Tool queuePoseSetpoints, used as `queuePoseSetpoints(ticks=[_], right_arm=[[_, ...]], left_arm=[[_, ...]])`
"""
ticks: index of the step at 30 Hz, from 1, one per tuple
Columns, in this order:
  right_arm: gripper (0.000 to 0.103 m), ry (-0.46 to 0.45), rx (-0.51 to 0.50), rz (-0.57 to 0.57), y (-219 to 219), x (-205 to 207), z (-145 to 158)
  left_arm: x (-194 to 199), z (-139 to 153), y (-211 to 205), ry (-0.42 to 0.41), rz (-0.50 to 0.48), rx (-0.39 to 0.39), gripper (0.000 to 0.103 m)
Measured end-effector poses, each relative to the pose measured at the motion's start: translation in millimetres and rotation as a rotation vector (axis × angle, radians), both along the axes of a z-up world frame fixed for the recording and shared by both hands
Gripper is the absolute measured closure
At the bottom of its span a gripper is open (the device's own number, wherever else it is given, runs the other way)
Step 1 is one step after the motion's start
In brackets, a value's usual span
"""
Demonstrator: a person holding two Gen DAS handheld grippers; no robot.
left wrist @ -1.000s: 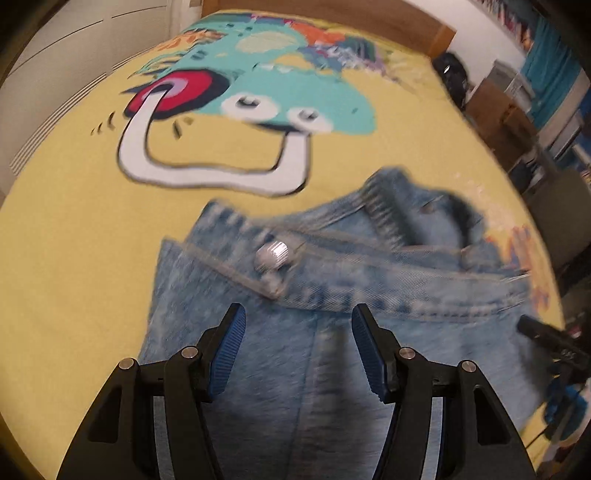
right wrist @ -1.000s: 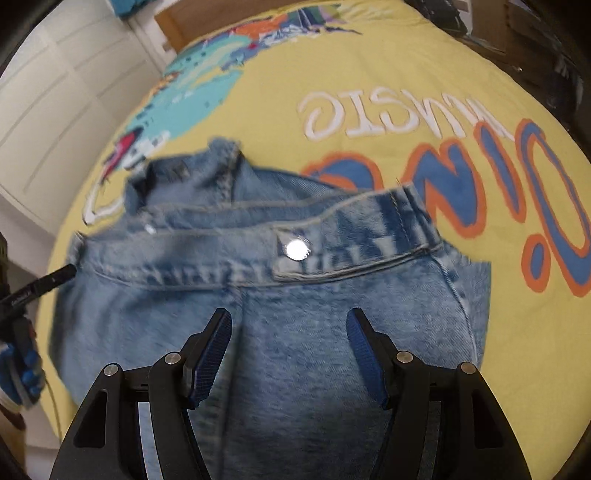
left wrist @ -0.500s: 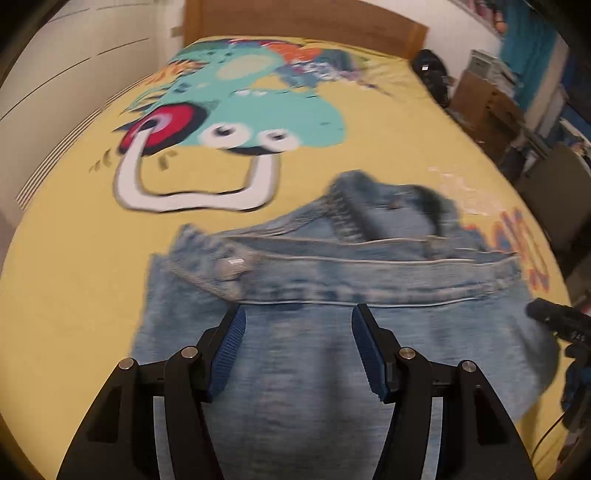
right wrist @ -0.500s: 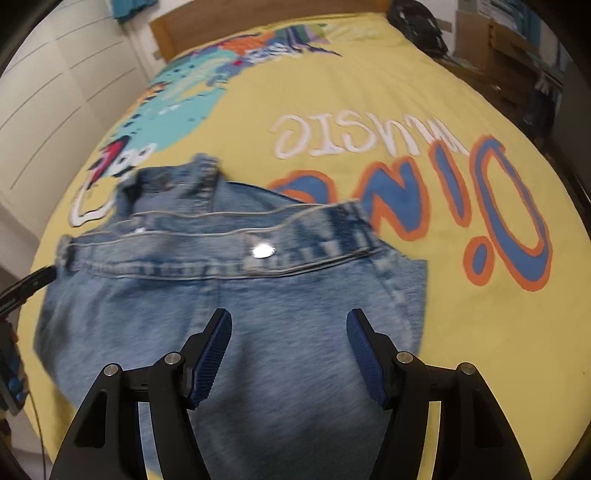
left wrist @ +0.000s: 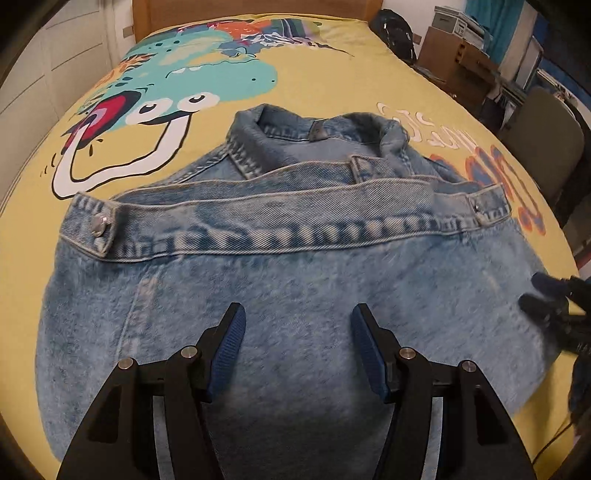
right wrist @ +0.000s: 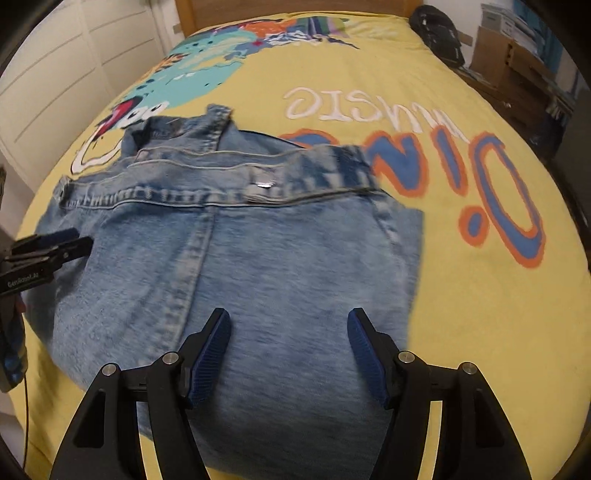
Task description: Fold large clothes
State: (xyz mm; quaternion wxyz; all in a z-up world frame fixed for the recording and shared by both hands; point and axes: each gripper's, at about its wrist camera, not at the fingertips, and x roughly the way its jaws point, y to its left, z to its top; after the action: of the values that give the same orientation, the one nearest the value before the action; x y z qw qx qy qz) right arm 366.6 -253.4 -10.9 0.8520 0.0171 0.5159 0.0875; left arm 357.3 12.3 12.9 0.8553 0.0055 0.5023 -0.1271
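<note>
A light blue denim jacket (left wrist: 295,280) lies folded on the yellow bed cover (left wrist: 44,206), hem band and collar toward the headboard; it also shows in the right wrist view (right wrist: 258,266). My left gripper (left wrist: 297,317) is open and empty, hovering over the jacket's near left part. My right gripper (right wrist: 288,321) is open and empty over the jacket's near right part. The right gripper also shows at the right edge of the left wrist view (left wrist: 546,295), and the left gripper at the left edge of the right wrist view (right wrist: 55,243).
The yellow cover has a dinosaur print (left wrist: 207,81) and orange-blue lettering (right wrist: 491,184). A wooden headboard (left wrist: 258,7) stands at the far end. A black bag (left wrist: 395,29), cardboard boxes (left wrist: 458,55) and a chair (left wrist: 546,147) stand to the right; white cupboard doors (right wrist: 55,74) to the left.
Both grippers have pulled back and up from the jacket, so more of it shows. The jacket now lies flat with its hem band across. Both stay open.
</note>
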Motion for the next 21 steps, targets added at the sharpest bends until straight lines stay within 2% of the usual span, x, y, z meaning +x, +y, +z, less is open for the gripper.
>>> queuePoseSetpoints(ticks=[6, 12, 16, 21], right_arm=[[0.035, -0.003, -0.038, -0.045, -15.5, -5.8, 10.6], [0.035, -0.058, 0.019, -0.022, 7.2, -16.1, 39.1], [0.035, -0.074, 0.034, 0.025, 40.6, -25.8, 43.7], [0.035, -0.046, -0.006, 0.057, 64.9, -37.1, 23.4]], left_arm=[[-13.0, 24.8, 40.6, -0.030, 0.048, 0.007, 0.049], [-34.2, 48.1, 73.8, -0.064, 0.115, 0.004, 0.049], [-49.7, 43.1, 87.4, -0.046, 0.158, -0.018, 0.048], [-67.4, 16.9, 93.5, 0.010, 0.180, -0.011, 0.048]])
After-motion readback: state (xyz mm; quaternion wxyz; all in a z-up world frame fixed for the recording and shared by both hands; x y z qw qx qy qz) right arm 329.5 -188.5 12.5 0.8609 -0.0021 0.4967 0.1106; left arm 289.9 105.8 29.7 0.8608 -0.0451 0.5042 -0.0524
